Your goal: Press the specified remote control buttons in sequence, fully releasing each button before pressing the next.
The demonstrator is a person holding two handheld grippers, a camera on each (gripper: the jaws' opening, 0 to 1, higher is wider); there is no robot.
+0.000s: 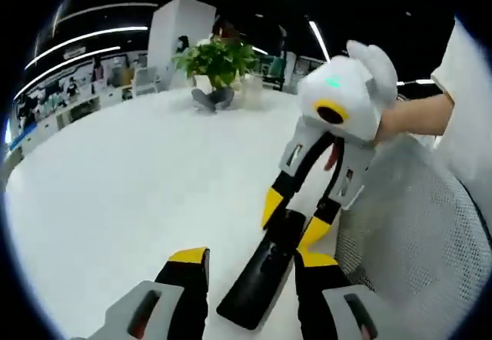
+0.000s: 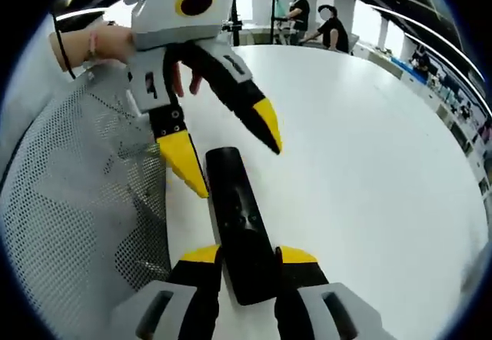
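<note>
Now my right gripper (image 2: 248, 259) clamps remote (image 2: 240, 217) end — left gripper (image 2: 231, 151) spread, empty; I'd lower one tip squarely onto button, then lift clear.

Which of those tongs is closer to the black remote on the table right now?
Right. The right tongs hug both sides of one end of the remote, seemingly touching it. The left tongs stand wide open around its other end, leaving gaps.

Open-plan office: white table (image 1: 138, 171), potted plant (image 1: 217, 63), ceiling strip lights (image 1: 88, 38), seated people (image 2: 332, 25) at desks
</note>
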